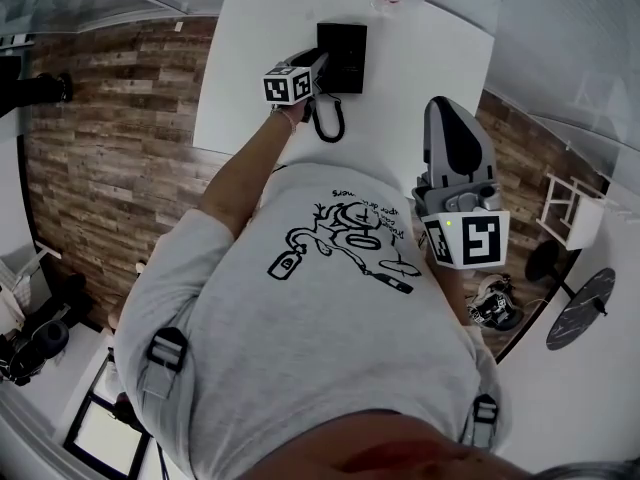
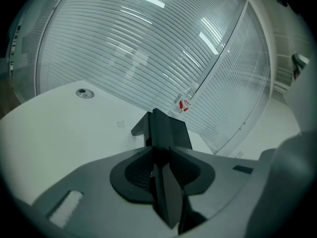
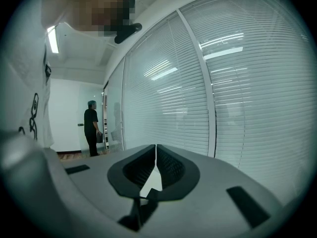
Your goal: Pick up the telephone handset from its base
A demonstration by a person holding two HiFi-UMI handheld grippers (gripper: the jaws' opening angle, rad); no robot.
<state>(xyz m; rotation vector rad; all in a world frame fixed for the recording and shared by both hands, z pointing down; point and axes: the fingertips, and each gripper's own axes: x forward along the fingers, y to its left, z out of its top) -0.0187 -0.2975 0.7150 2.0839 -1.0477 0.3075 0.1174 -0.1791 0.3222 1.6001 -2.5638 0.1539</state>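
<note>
Your white table (image 1: 420,68) carries the black base (image 1: 348,46) near its far edge. Your right gripper (image 3: 156,148) is raised beside your chest, well apart from the table, with its jaws pressed together on nothing. Your left gripper (image 2: 161,155) reaches the base's left side and clamps the handset (image 2: 158,127). Whether the handset has left the base, I cannot tell. The coiled cord (image 1: 330,126) loops on the table near your left wrist.

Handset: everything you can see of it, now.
The handset is black, matte and plastic-looking. It is seen edge-on as a narrow bar between the fingers of the left gripper, which press on both its sides. It sits at the left edge of the black base on the white table, with a black cord looping beside it. Whether it is lifted is unclear.
</note>
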